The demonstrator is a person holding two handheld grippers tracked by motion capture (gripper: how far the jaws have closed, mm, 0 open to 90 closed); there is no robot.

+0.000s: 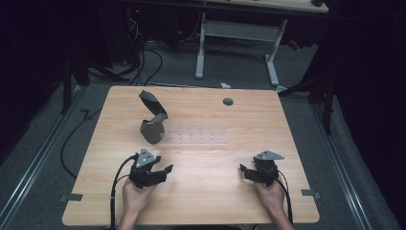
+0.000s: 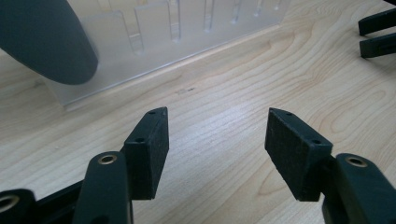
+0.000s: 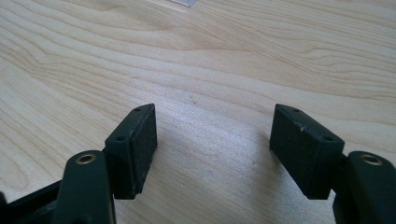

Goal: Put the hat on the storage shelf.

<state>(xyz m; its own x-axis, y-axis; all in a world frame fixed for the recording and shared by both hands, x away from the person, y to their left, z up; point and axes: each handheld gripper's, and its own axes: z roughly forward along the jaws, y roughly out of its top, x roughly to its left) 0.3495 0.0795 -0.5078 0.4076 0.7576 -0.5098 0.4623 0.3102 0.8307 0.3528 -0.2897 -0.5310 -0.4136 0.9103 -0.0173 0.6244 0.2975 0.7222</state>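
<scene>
Dark grey folded object [image 1: 152, 120] stands on the wooden surface [image 1: 206, 196], left of centre and just beyond the left hand-held gripper [image 1: 163, 171]; nothing holds it. Long axis runs roughly toward and away from the person, leaning: a rounded, blunt lower lobe sits nearest the person, a narrower strip rises from it, kinks, and points up and away toward the far left corner. Matte, smooth, no markings legible. In the left gripper view the rounded lobe [image 2: 44, 39] fills the upper left, its blunt tip aimed down and right, overlapping a clear plastic rack [image 2: 173, 42]. That rack is a low transparent slab with a row of upright slots, lying flat with its long axis across the surface, right of the grey object [image 1: 198, 137]. Left hand-held gripper: jaws spread, bare wood between the pads [image 2: 152, 151], nothing pinched; it points toward the rack and the far right. Small dark round disc [image 1: 228, 101] lies near the far edge, well apart from everything. Right hand-held gripper [image 1: 245, 171]: jaws spread wide, pads [image 3: 137, 149] over bare grain, holding nothing, tips pointing left toward the other gripper, whose jaw tips show at the upper right of the left gripper view.
</scene>
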